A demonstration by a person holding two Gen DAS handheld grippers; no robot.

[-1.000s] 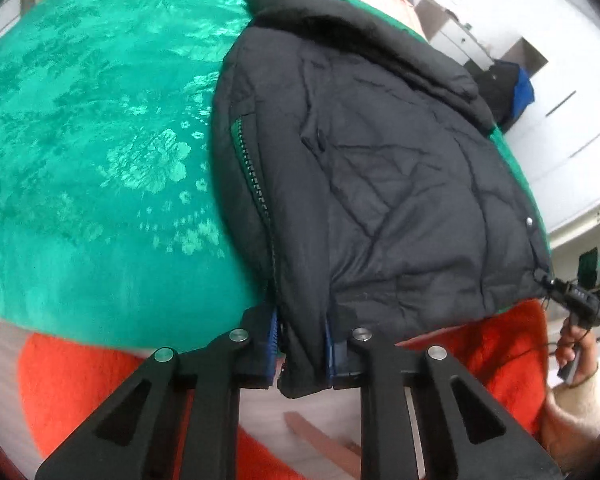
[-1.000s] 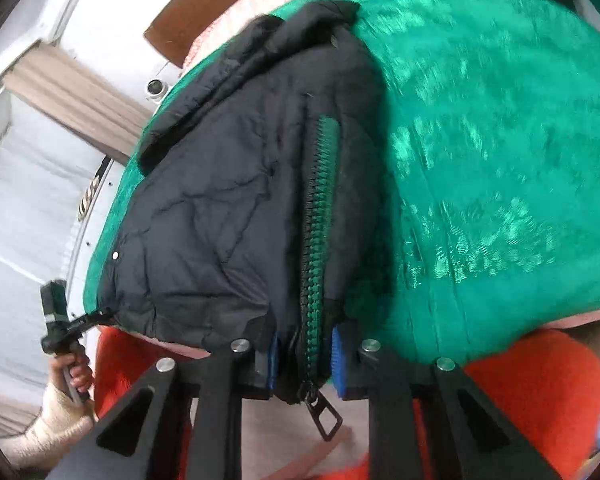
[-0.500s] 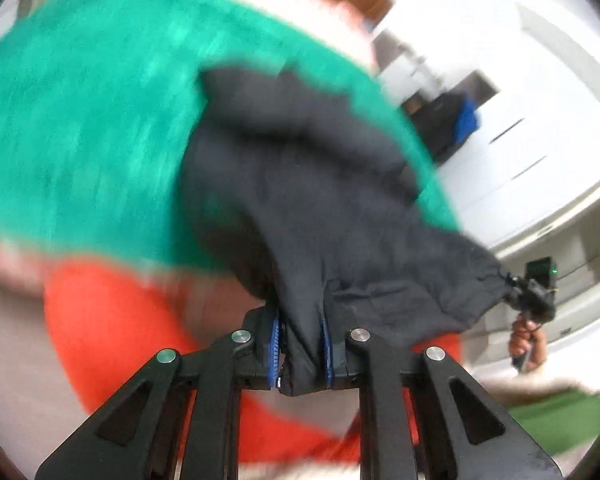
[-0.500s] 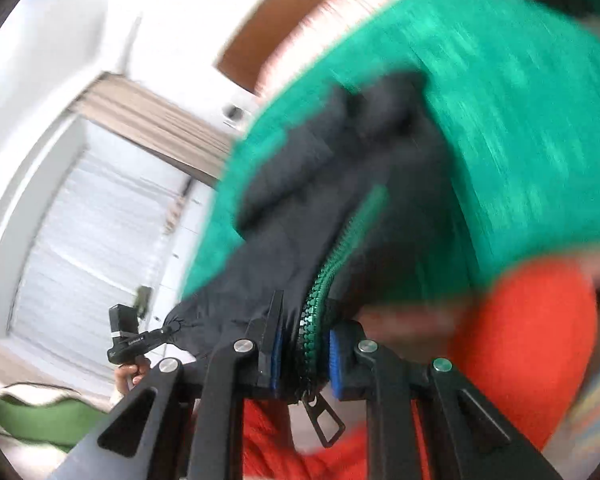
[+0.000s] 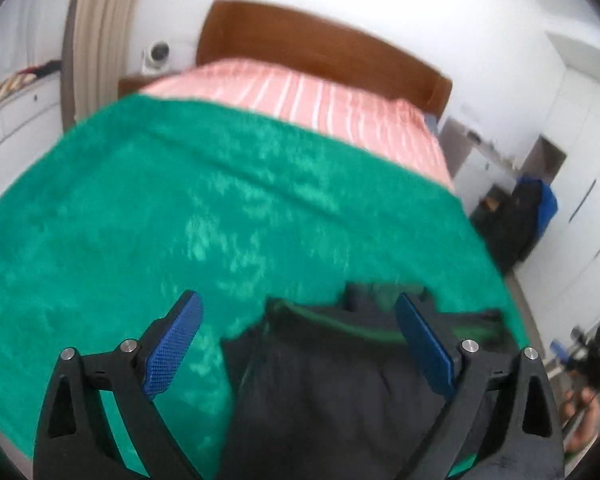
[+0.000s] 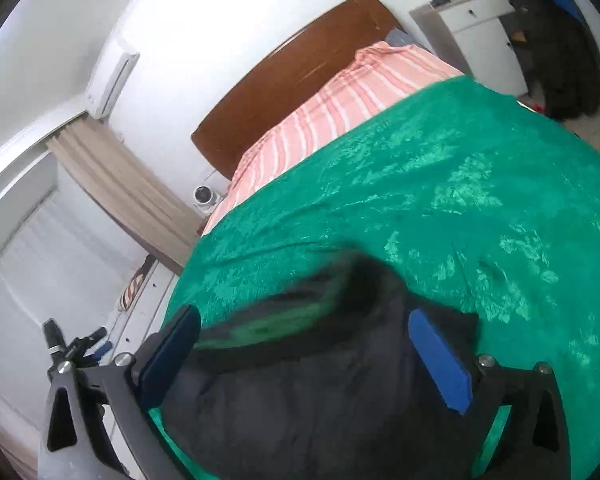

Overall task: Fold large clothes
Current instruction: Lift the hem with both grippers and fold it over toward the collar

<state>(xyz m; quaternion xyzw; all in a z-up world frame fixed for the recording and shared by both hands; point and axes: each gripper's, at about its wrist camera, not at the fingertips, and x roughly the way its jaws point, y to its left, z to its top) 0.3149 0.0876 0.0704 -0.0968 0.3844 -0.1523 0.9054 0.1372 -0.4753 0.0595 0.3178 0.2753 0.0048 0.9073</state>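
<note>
The black jacket point(image 5: 332, 392) is lying bunched on the green blanket point(image 5: 140, 220) at the near end of the bed, its green lining showing along the top edge; the left gripper point(image 5: 300, 340) is hovering over it with jaws spread wide, gripping nothing; the right gripper point(image 6: 304, 356) is doing likewise, jaws wide apart; beyond, a pink striped sheet point(image 6: 340, 104) is running up to the wooden headboard point(image 5: 320, 48); dark clothes point(image 6: 556, 56) are hanging by a white cabinet point(image 6: 480, 32).
</note>
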